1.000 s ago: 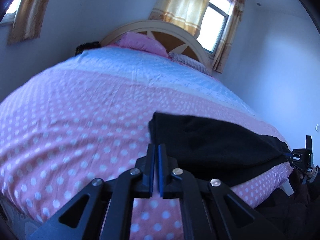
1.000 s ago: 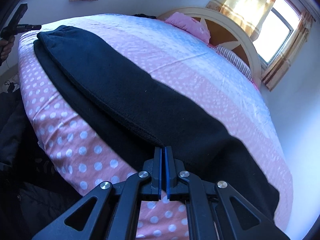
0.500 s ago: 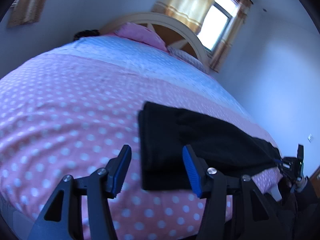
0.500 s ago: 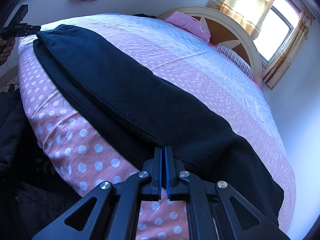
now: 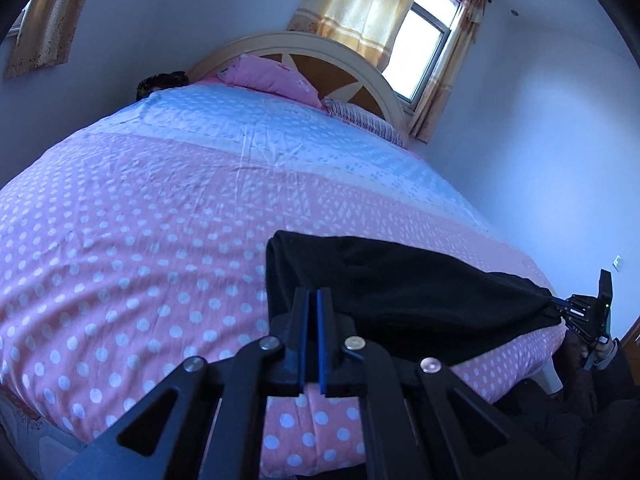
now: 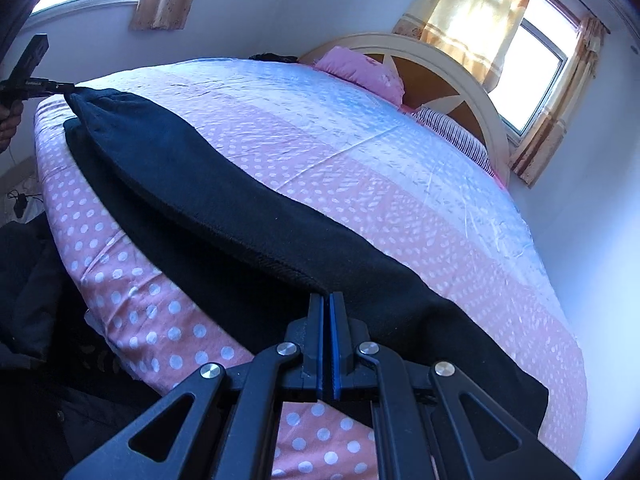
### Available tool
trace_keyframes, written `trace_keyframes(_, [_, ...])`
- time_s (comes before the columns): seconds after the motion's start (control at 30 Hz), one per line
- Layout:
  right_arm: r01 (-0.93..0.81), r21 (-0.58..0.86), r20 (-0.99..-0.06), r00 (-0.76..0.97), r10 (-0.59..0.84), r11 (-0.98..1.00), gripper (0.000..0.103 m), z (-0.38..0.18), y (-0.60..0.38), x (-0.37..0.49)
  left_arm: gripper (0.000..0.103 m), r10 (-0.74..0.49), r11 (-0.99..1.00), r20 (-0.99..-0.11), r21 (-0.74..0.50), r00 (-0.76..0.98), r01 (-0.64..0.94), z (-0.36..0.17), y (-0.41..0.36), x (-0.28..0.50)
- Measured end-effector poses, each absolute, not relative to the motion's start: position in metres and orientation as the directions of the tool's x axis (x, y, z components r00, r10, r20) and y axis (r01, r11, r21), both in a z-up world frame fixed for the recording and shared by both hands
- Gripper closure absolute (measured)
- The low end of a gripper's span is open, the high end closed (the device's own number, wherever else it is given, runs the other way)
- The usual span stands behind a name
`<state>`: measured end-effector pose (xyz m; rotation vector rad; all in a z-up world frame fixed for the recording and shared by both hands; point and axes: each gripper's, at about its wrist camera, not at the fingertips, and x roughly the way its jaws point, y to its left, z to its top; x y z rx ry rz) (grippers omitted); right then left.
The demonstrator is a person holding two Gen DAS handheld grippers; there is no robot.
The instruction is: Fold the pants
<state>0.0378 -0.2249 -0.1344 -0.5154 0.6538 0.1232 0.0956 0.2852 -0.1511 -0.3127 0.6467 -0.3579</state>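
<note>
Black pants (image 5: 400, 292) lie along the near edge of the bed, doubled lengthwise into a long strip. My left gripper (image 5: 313, 296) is shut on one end of the strip. My right gripper (image 6: 330, 300) is shut on the top layer's seam edge at the other end, and the pants (image 6: 240, 200) stretch away from it to the left. Each view shows the opposite gripper pinching the far end: the right gripper (image 5: 560, 304) and the left gripper (image 6: 60, 87). The top layer is held taut and slightly raised between them.
The pink polka-dot bed sheet (image 5: 140, 260) runs back to a pink pillow (image 5: 272, 80), a striped pillow (image 6: 452, 132) and a curved headboard (image 5: 360, 56) under a window. A wall is close on the right. Dark clothing (image 6: 28, 280) lies beside the bed.
My left gripper opened over the pants' end half a second ago and is shut on it again now. My right gripper stayed shut, and the strip has pulled tauter.
</note>
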Motion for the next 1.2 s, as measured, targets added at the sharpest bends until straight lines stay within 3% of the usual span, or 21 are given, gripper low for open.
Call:
trace_keyframes(0.23, [-0.297, -0.410, -0.670, 0.740, -0.064, 0.862, 0.101, -0.173, -0.227, 0.042, 0.100, -0.445, 0.879, -0.568, -0.426, 0.692, 0.214, -0.178, 0.286, 0.094])
trace_keyframes(0.47, [-0.282, -0.367, -0.632, 0.775, -0.015, 0.886, 0.101, -0.147, -0.234, 0.031, 0.100, -0.478, 0.861, -0.517, -0.435, 0.710, 0.263, -0.160, 0.284, 0.082])
trace_keyframes(0.73, [-0.307, -0.403, -0.687, 0.724, -0.063, 0.862, 0.101, -0.189, -0.229, 0.039, 0.100, -0.440, 0.882, -0.591, -0.427, 0.676, 0.200, -0.188, 0.286, 0.092])
trace_keyframes(1.07, [-0.261, -0.291, -0.633, 0.774, 0.019, 0.921, 0.103, -0.148, -0.248, 0.023, 0.100, -0.480, 0.855, -0.531, -0.462, 0.698, 0.236, -0.169, 0.292, 0.083])
trace_keyframes(1.2, [-0.233, -0.301, -0.700, 0.712, -0.048, 0.925, 0.103, -0.178, -0.256, 0.038, 0.100, -0.464, 0.866, -0.568, -0.451, 0.679, 0.214, -0.183, 0.293, 0.087])
